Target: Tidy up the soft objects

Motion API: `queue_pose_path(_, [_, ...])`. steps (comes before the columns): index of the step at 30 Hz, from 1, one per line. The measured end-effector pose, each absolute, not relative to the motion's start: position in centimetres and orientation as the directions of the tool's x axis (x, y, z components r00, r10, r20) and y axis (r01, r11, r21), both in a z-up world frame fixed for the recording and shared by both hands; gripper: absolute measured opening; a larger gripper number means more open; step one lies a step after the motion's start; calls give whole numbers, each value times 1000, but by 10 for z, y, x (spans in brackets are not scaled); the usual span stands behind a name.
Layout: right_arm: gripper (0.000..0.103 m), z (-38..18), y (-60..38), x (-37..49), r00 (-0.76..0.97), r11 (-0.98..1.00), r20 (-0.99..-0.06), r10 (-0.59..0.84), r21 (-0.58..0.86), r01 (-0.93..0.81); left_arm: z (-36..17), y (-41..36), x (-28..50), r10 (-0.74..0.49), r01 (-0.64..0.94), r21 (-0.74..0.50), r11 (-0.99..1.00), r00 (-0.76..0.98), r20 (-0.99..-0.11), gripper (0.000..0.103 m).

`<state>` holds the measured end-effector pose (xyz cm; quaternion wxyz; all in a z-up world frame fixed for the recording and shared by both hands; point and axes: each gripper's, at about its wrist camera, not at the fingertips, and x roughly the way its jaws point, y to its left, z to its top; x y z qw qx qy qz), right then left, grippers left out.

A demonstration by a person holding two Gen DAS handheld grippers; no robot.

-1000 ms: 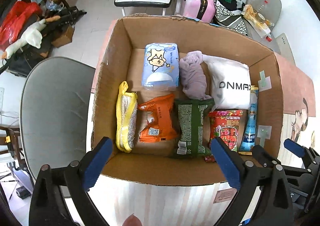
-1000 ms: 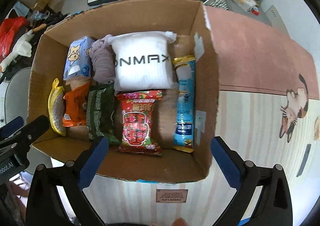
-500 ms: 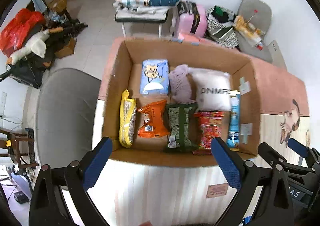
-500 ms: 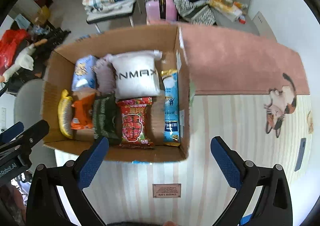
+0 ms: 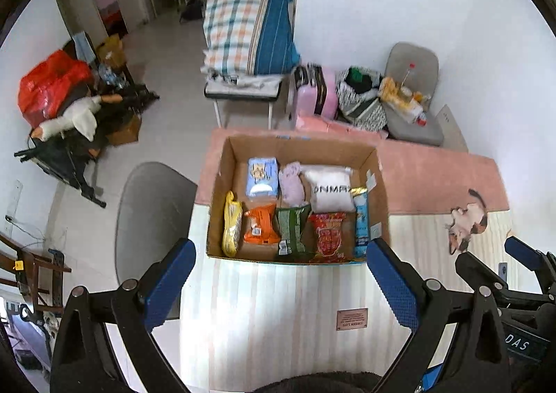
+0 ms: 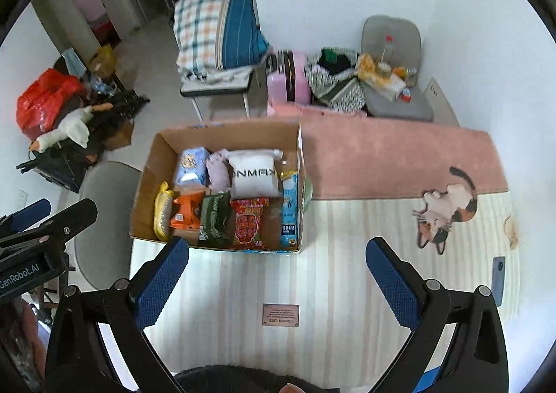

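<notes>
Box (image 5: 222,191) on striped mat (image 5: 264,306), left to right: yellow pouch (image 5: 232,226), orange packet (image 5: 260,227), green packet (image 5: 291,229), red packet (image 5: 328,236), blue tube (image 5: 361,219); white pillow (image 5: 330,191) behind. Left gripper (image 5: 278,283) and right gripper (image 6: 276,280) spread wide, empty, above mat.

Both wrist views high above the tabletop (image 5: 264,295), angled down past blue fingers (image 5: 170,283); left view left of right; shared: box (image 5: 222,191) (image 6: 146,198), mat, far room.
</notes>
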<state>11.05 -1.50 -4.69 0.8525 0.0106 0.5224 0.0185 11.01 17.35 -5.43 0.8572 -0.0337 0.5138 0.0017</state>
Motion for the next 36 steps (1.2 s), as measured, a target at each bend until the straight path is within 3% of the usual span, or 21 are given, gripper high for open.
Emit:
queue_pose_path(16, [103, 29, -7, 51, 580, 999, -814, 2, -22, -35, 0, 167, 54, -18, -35, -46, 998, 566, -824, 101])
queue_pose_path(36, [103, 37, -14, 48, 597, 998, -801, -50, -62, 1, 1, 162, 45, -27, -20, -46, 999, 562, -827, 101])
